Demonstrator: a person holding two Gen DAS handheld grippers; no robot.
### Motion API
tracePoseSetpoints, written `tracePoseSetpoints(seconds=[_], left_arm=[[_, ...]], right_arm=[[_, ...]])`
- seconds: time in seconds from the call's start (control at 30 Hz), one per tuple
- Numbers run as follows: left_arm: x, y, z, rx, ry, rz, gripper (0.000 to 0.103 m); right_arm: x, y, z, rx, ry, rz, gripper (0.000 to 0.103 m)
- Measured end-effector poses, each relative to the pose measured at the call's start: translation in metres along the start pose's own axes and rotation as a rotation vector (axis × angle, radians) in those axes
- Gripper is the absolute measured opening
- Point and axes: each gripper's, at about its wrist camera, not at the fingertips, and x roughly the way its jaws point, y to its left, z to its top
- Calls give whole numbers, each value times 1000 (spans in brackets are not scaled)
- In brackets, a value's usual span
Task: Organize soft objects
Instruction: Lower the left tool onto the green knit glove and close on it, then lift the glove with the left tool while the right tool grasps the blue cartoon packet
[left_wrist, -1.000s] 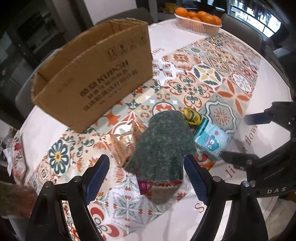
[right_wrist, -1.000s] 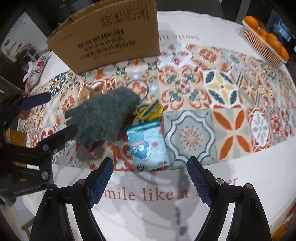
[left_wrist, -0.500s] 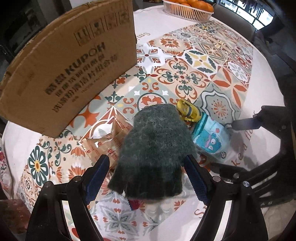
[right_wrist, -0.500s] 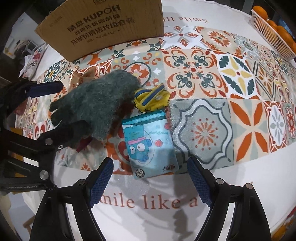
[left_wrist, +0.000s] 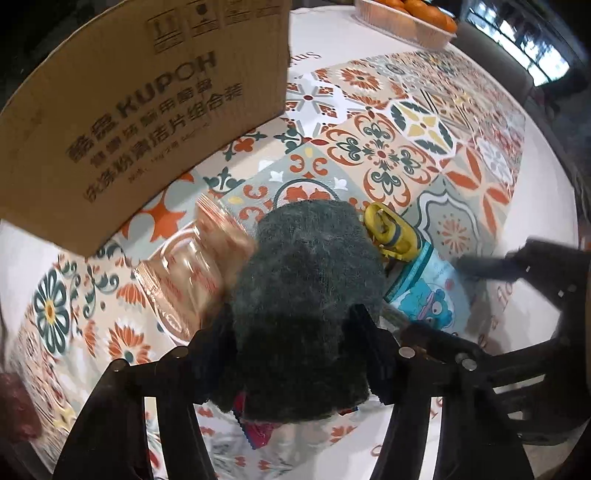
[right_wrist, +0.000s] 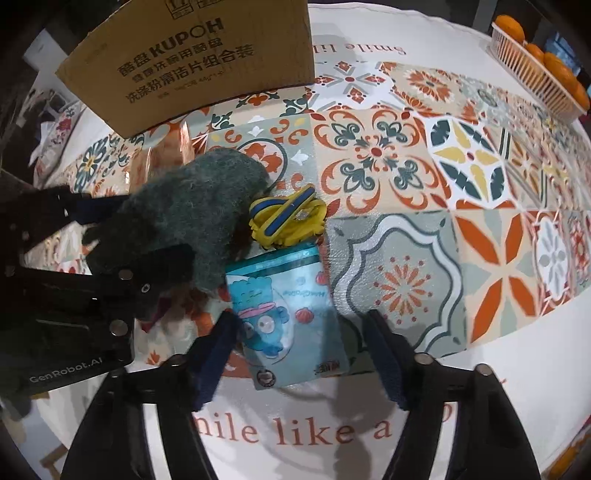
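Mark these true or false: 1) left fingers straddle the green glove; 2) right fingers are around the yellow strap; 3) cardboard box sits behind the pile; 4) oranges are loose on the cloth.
1) True: the left gripper has the green glove between its fingers.
2) False: the right gripper straddles the blue cartoon pouch; the yellow strap lies beyond it.
3) True: the cardboard box stands behind the pile.
4) False: the oranges sit in a basket.

cardboard box (right_wrist: 207, 62) blocks far side, patterned tabletop (right_wrist: 480, 206) rightward open
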Motion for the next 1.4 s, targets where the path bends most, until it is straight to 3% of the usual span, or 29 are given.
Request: tracePoseSetpoints(seconds=[0.07,0.27,0.47,0.77,1.4], left_arm=[[-3,0,-4,-17,-18,1,53],[-21,1,-17,-64,-89,23,33],[-33,0,-27,-123,-149,14,21],[-60,-5,-42,-204,-254,16,20],[-137,-13,-64,-319,-472,133,20]], right_arm=[[-1,-2,-2,9,-10,15,59],[-6,-7,-7,39,-35,32,58],[-22,-9,-14,58,-72,49,58],[-54,-8,-24,64,-152,72,58],[-131,5,-23,22,-362,91,58]])
